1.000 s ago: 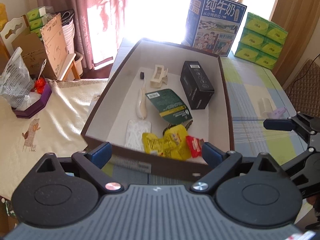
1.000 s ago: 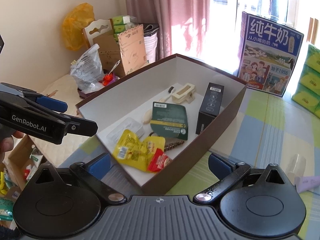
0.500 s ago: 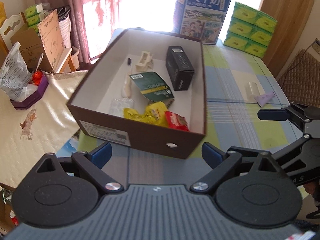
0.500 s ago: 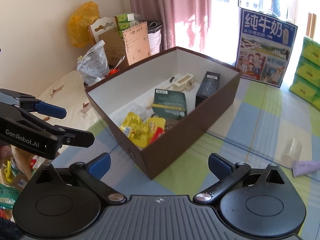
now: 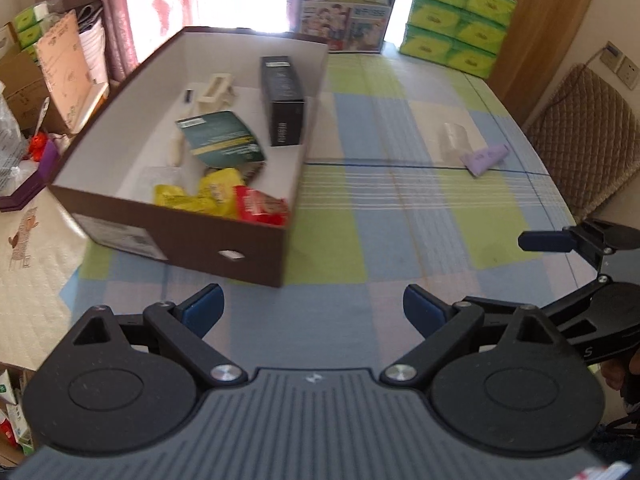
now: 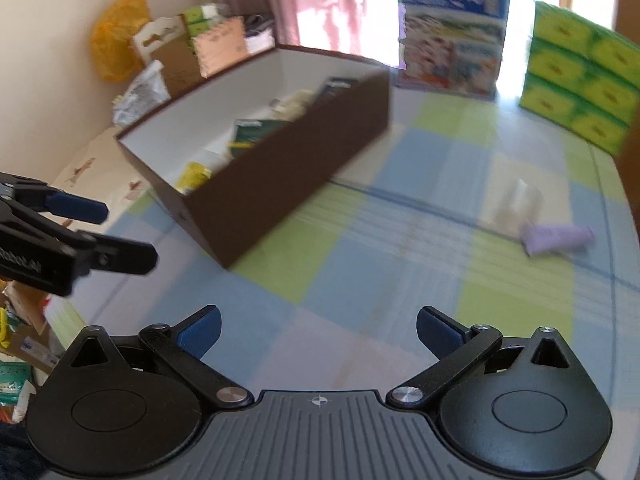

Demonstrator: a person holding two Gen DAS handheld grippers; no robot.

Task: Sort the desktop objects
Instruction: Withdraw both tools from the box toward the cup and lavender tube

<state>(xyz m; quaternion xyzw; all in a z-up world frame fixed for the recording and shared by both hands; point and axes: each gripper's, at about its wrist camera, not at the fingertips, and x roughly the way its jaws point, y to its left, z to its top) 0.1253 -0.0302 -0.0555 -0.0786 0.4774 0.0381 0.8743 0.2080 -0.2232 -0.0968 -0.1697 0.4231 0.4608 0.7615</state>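
A: Where was the box (image 5: 256,258) when you looked?

B: On the checked cloth (image 5: 400,240), ahead and to the left of the left gripper (image 5: 314,310). Its near brown wall stood a little beyond the left fingertip, not touching it.

A: And the grippers themselves?

B: Both were spread wide and held nothing. The left one hung over bare cloth. The right gripper (image 6: 318,330) was the same, over the blue and green squares, with the box off to its upper left.

A: What lay in the box?

B: A black carton (image 5: 282,110) stood against the right wall. A green packet (image 5: 222,140) lay in the middle, a cream clip (image 5: 216,90) was farther back, and a yellow bag (image 5: 204,194) with a red packet (image 5: 260,210) was by the near wall.

A: Anything outside it?

B: Yes. A purple tube (image 6: 558,238) lay on the cloth, well apart from the box, ahead and to the right of the right gripper. A pale clear thing (image 6: 516,206) touched it on the far side; it was too blurred to name.

A: Could each gripper see the other?

B: Yes, each showed at the other's frame edge, apart from the box.
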